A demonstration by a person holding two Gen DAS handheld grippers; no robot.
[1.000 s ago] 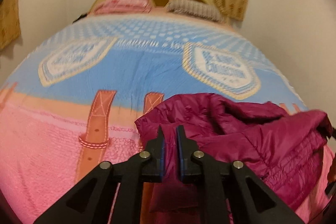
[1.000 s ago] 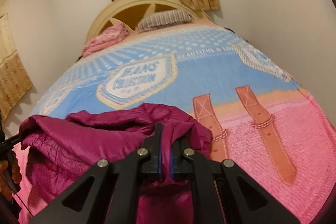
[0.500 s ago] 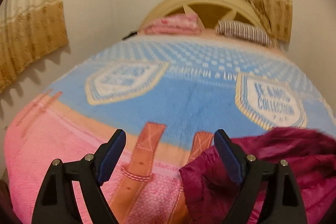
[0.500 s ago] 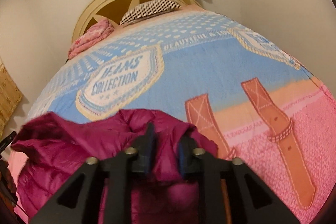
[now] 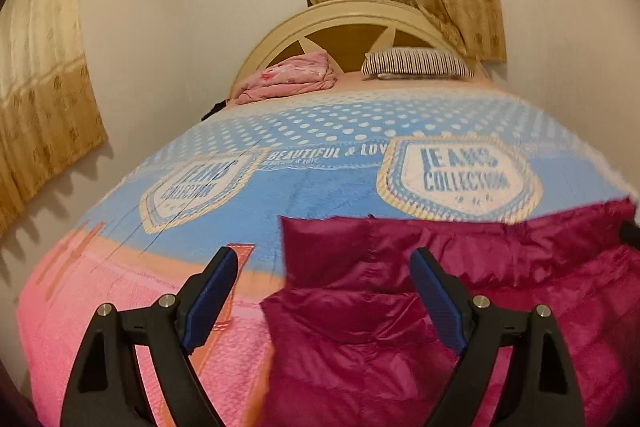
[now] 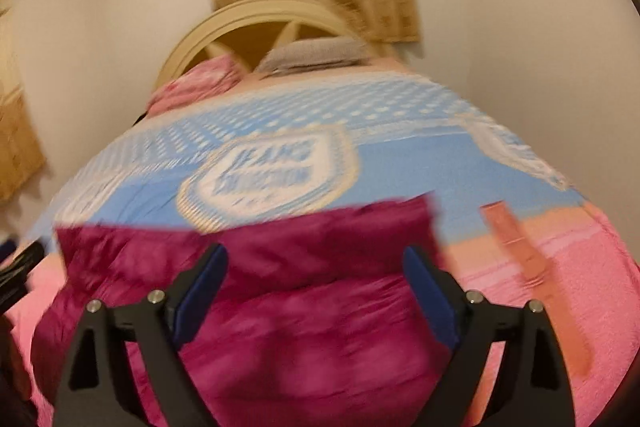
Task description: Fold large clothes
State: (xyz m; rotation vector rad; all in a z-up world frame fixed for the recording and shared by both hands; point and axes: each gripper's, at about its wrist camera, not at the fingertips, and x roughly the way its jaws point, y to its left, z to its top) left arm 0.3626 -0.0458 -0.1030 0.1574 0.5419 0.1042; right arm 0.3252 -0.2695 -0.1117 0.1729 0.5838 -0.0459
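A magenta puffer jacket (image 5: pixel 440 307) lies folded on the near end of the bed, on the pink and blue blanket (image 5: pixel 312 195). My left gripper (image 5: pixel 324 291) is open above the jacket's left edge and holds nothing. In the blurred right wrist view the same jacket (image 6: pixel 304 307) fills the lower middle. My right gripper (image 6: pixel 316 291) is open just above it and holds nothing.
A folded pink quilt (image 5: pixel 292 77) and a striped pillow (image 5: pixel 416 63) lie by the cream headboard (image 5: pixel 344 23). Walls close in on both sides of the bed, with beige curtains (image 5: pixel 40 99) on the left wall. The other gripper's tip (image 6: pixel 20 263) shows at the left edge.
Both grippers were shut on the jacket a second ago. The left opened first, then the right. The jacket has dropped flat onto the bed, and both grippers have pulled back and tilted up.
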